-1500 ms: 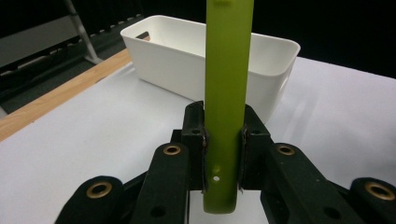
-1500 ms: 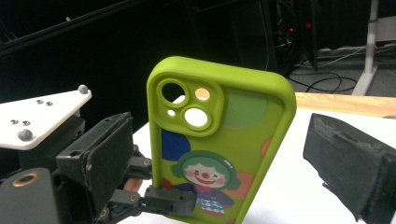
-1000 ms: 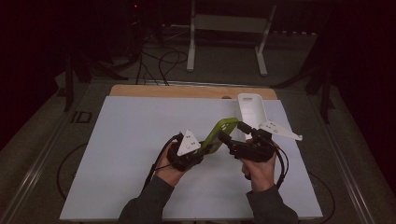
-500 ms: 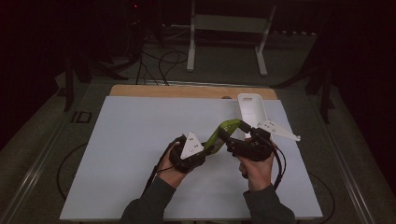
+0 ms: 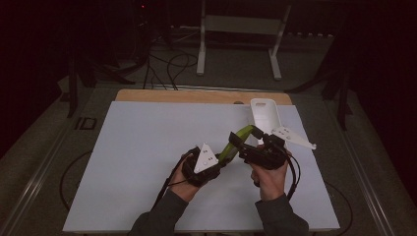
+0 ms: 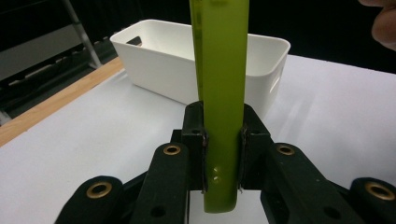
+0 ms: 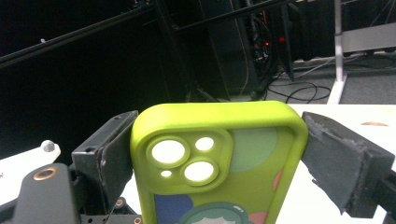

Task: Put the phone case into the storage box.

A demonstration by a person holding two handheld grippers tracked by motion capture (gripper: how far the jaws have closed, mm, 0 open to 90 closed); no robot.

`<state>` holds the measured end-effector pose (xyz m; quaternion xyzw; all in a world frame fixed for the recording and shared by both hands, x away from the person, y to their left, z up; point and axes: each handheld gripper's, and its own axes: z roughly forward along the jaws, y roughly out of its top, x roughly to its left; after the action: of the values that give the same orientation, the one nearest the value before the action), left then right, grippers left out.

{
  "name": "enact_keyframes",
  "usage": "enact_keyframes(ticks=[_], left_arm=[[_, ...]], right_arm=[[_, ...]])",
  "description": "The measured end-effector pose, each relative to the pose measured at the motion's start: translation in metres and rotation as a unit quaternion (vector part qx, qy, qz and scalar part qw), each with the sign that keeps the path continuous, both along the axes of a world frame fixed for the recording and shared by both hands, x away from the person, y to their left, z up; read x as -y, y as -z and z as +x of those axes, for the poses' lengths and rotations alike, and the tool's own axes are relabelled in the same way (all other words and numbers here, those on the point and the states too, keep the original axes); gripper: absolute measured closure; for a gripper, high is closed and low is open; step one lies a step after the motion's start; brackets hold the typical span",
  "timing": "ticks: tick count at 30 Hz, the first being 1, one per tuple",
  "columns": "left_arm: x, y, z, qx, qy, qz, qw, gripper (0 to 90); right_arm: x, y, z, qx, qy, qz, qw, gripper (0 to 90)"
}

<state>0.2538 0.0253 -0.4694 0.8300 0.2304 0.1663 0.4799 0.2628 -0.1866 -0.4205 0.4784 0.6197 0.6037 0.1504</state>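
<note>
A lime-green phone case point(image 5: 235, 143) is held above the white tabletop point(image 5: 137, 147) between the two tongs, toward the person's right of centre, just in front of a white bin point(image 5: 264, 114). The left tongs point(image 5: 220, 156) are pinched hard on one end of the case: in the left gripper view the case point(image 6: 219, 93) is seen edge-on, rising straight up from between the pads point(image 6: 201, 154), which are pressed against its two faces, w/ the short end of the case poking out just below them. The same view shows the white bin point(image 6: 154, 60) standing on the tabletop behind the case, a handle slot cut into its end wall, and a strip of bare wood along the tabletop's far edge. The right tongs point(image 5: 242, 142) are set around the other end, across the case's width. In the right gripper view the camera-cutout end of the case point(image 7: 219, 158) is seen flat-on, w/ three round lens holes and a coloured print below; the left pad point(image 7: 114, 158) lies against the case's side, while the right pad point(image 7: 336, 158) appears to sit just beside the opposite edge, poss. w/ a thin gap, though contact can't be told for sure from this angle. The right tongs' jaws have just been closing, w/ the case between them. In the high view both hands are seen low in frame, close together, approx. side by side; the case is bent into an arch between the two grippers, and a grey three-cornered plate is carried on top of each gripper.
</note>
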Motion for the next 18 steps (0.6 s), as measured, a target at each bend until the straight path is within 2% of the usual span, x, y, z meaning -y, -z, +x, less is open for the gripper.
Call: enact_keyframes(ticks=[4, 10, 13, 18], left_arm=[[0.0013, 0.0003, -0.0004, -0.004, 0.005, -0.004, 1.0000, 77.5], [0.0043, 0.0012, -0.0035, 0.000, 0.017, -0.004, 0.9998, 77.6], [0.0027, 0.0004, -0.0031, -0.006, 0.023, -0.016, 0.9996, 77.7], [0.0016, -0.0003, -0.0029, -0.008, 0.026, -0.022, 0.9994, 77.7]], right_arm=[[-0.0001, 0.0002, 0.0003, 0.005, -0.001, -0.001, 1.0000, 14.4], [-0.0006, 0.0009, 0.0003, 0.011, -0.002, -0.005, 0.9999, 14.4], [0.0009, 0.0012, 0.0001, 0.014, -0.003, -0.004, 0.9999, 14.4], [0.0025, 0.0015, 0.0002, 0.017, -0.005, -0.001, 0.9998, 13.9]])
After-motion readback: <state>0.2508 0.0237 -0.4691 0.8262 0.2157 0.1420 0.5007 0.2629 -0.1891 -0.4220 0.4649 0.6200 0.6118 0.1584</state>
